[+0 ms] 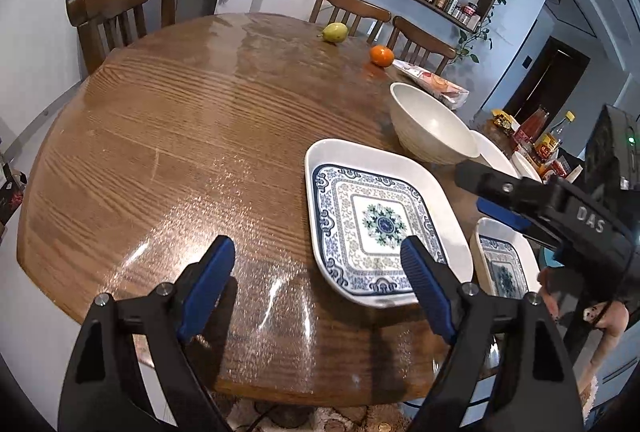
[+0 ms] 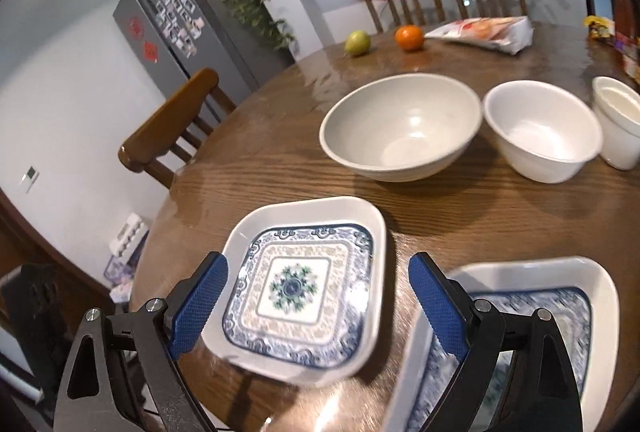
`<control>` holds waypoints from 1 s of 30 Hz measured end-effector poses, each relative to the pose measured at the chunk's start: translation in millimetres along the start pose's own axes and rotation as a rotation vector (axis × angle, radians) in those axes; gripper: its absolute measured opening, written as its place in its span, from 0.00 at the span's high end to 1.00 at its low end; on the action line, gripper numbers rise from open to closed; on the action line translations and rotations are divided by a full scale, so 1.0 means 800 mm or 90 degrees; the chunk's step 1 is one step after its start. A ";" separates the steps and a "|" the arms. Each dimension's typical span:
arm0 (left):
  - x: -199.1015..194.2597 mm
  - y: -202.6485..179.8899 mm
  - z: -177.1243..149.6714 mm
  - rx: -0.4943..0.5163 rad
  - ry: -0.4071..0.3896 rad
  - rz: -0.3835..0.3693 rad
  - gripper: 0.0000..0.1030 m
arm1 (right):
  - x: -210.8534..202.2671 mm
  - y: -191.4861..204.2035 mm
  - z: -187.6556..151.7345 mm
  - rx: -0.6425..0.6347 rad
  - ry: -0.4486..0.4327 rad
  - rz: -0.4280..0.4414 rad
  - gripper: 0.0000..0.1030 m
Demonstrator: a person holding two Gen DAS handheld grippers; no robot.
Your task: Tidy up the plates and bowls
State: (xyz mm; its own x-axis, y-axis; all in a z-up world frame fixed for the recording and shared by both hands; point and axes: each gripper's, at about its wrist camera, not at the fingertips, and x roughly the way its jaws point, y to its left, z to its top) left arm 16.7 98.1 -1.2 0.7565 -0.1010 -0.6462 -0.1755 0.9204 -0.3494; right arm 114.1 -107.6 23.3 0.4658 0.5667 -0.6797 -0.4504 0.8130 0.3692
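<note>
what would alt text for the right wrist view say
An open hand-held gripper hovers over two blue-patterned square plates on a round wooden table. Behind them sit three white bowls, a pear and an orange.

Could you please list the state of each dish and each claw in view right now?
Left claw: open, empty, above the table.
Right claw: open, empty, over the plates.
Left plate: flat, empty, not stacked.
Right plate: flat, empty, partly hidden.
Big bowl: upright, empty.
Small bowl: upright, empty, beside the big one.
Cup: upright, at the frame edge.
</note>
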 end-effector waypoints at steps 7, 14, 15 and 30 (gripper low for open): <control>0.023 -0.003 0.008 0.014 0.029 -0.019 0.36 | 0.024 -0.003 0.011 0.003 0.025 -0.012 0.10; 0.039 -0.004 0.008 0.021 0.058 -0.031 0.37 | 0.045 -0.006 0.015 0.007 0.048 -0.026 0.15; 0.041 -0.004 0.008 0.019 0.061 -0.032 0.37 | 0.047 -0.006 0.015 0.007 0.052 -0.024 0.15; 0.046 -0.026 0.001 0.058 0.061 -0.029 0.38 | 0.070 -0.001 0.009 -0.006 0.070 -0.040 0.15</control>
State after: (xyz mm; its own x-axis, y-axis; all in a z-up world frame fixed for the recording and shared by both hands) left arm 48.6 75.6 -17.0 0.6977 -0.1757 -0.6945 -0.0809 0.9439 -0.3201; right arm 145.8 -75.6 -10.1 0.4067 0.4960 -0.7672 -0.4303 0.8448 0.3181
